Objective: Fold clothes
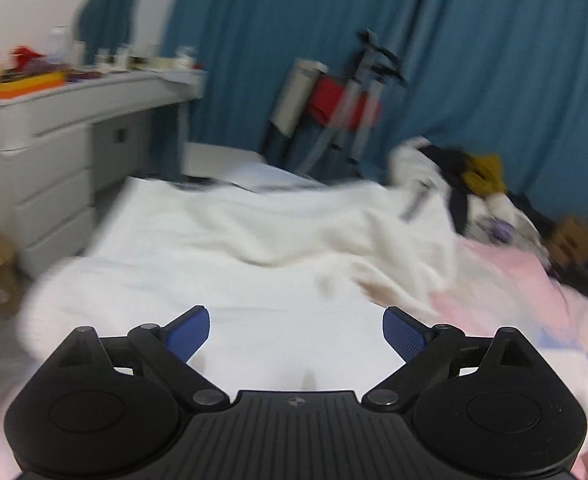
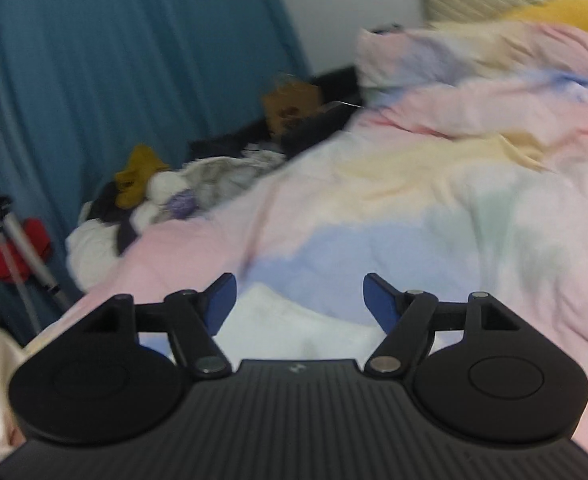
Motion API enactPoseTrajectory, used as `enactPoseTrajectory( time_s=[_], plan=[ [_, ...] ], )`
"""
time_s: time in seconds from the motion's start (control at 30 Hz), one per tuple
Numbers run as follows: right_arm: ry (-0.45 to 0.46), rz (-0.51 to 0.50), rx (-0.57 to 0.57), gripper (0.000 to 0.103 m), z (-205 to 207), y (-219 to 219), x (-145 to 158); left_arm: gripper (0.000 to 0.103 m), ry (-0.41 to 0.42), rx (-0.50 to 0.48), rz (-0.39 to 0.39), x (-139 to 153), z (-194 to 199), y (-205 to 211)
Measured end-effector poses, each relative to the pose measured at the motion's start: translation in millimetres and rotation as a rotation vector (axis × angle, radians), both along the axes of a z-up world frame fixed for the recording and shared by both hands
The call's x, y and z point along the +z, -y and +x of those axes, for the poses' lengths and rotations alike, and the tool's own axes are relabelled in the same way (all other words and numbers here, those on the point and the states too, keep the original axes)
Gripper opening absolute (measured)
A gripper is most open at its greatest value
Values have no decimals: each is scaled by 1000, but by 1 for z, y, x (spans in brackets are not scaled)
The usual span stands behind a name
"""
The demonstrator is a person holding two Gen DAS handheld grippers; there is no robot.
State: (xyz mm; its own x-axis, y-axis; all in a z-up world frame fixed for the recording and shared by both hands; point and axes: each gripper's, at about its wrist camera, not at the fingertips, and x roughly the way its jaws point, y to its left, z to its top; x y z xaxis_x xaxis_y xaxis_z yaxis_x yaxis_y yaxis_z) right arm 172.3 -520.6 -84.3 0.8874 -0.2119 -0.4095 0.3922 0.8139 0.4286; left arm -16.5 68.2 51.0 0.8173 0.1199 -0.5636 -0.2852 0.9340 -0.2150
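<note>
A large white garment (image 1: 229,240) lies spread and rumpled on the bed in the left wrist view. My left gripper (image 1: 296,330) is open and empty, just above its near part. In the right wrist view a small fold of white cloth (image 2: 289,320) lies between and below the fingers of my right gripper (image 2: 300,300), which is open and holds nothing. A pile of unfolded clothes (image 1: 466,184), white, black and mustard yellow, sits at the far side of the bed; it also shows in the right wrist view (image 2: 153,196).
A pastel pink, blue and yellow duvet (image 2: 434,184) covers the bed. A white desk with drawers (image 1: 53,152) stands at left, cluttered on top. Blue curtains (image 1: 454,60), a tripod and a red item (image 1: 346,104) stand behind the bed. A brown paper bag (image 2: 289,108) sits beyond the bed.
</note>
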Motion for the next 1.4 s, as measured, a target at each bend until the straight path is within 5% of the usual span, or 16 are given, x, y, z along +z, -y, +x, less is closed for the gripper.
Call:
enactPoseTrajectory(
  time_s=[0.1, 0.33, 0.47, 0.67, 0.87, 0.93, 0.97, 1.1, 1.27, 1.4],
  plan=[
    [36, -28, 94, 73, 3, -18, 8, 95, -8, -57, 14, -25, 41, 28],
    [63, 123, 478, 73, 31, -76, 2, 94, -6, -142, 63, -92, 110, 38],
    [25, 173, 672, 73, 78, -143, -5, 93, 7, -157, 27, -131, 139, 22],
    [-28, 166, 863, 73, 181, -250, -13, 93, 65, -170, -72, -152, 159, -1],
    [-32, 138, 873, 70, 262, -328, -18, 92, 153, -209, -125, -161, 170, -16],
    [-44, 94, 822, 43, 271, -342, -18, 91, 158, -211, -150, -160, 170, -20],
    [-51, 77, 803, 10, 270, -345, -16, 90, 160, -210, -164, -161, 170, -23],
    [47, -12, 734, 6, 241, -349, 9, 90, 189, -198, -208, -155, 166, -31],
    [293, -65, 582, 6, 166, -337, 66, 90, 247, -166, -226, -134, 149, -39],
    [466, -202, 449, 6, 112, -340, 114, 90, 298, -156, -220, -115, 134, -40]
  ],
)
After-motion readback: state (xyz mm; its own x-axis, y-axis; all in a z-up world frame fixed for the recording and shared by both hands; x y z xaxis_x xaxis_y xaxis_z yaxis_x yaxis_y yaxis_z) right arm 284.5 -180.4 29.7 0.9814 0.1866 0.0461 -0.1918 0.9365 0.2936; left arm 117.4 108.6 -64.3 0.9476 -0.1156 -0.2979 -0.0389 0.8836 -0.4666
